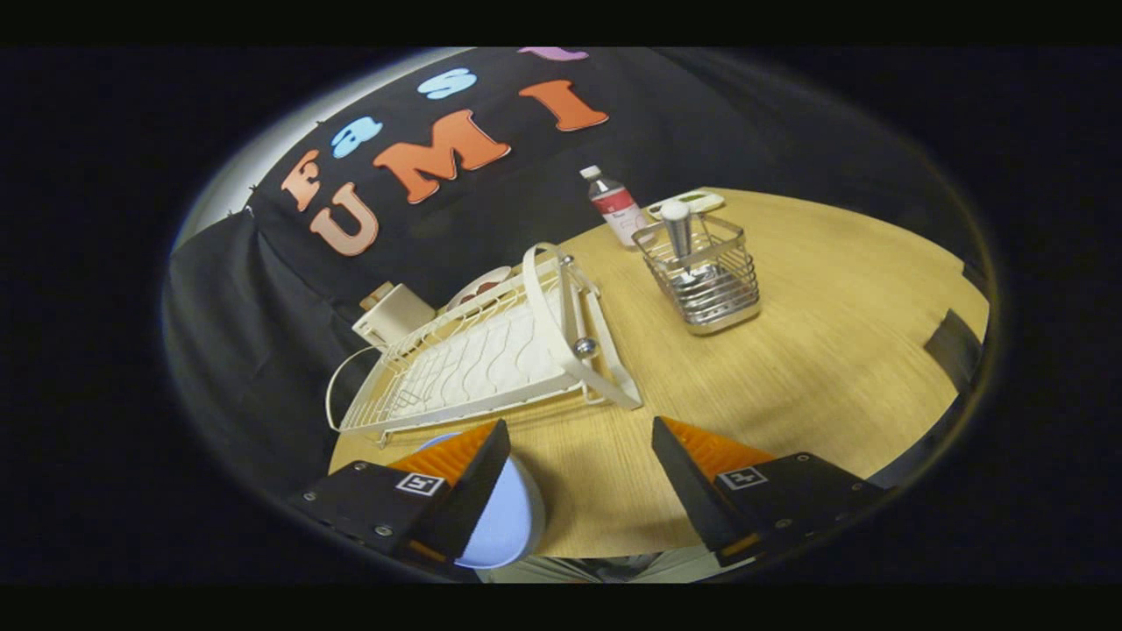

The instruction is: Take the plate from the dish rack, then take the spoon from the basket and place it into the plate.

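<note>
Gripper [580, 473] gaping wide over the wooden table [815, 350], holding nothing; pale blue plate [508, 517] lying flat against the left finger [456, 478]; white dish rack [491, 355] sitting at eleven o'clock; wire basket [706, 285] standing at one o'clock, carrying the spoon [678, 230] upright; bottle [615, 206] standing beyond.

The pale blue plate [511, 517] lies flat on the wooden counter [815, 350], off the rack, partly under the left finger of the tongs [580, 464], whose fingers stand wide apart with nothing between them. Just ahead of that finger sits the white wire dish rack [491, 350]. Beyond the fingers and to the right stands the metal wire basket [706, 276], upright, with the spoon [677, 230] standing in it, handle up.
</note>
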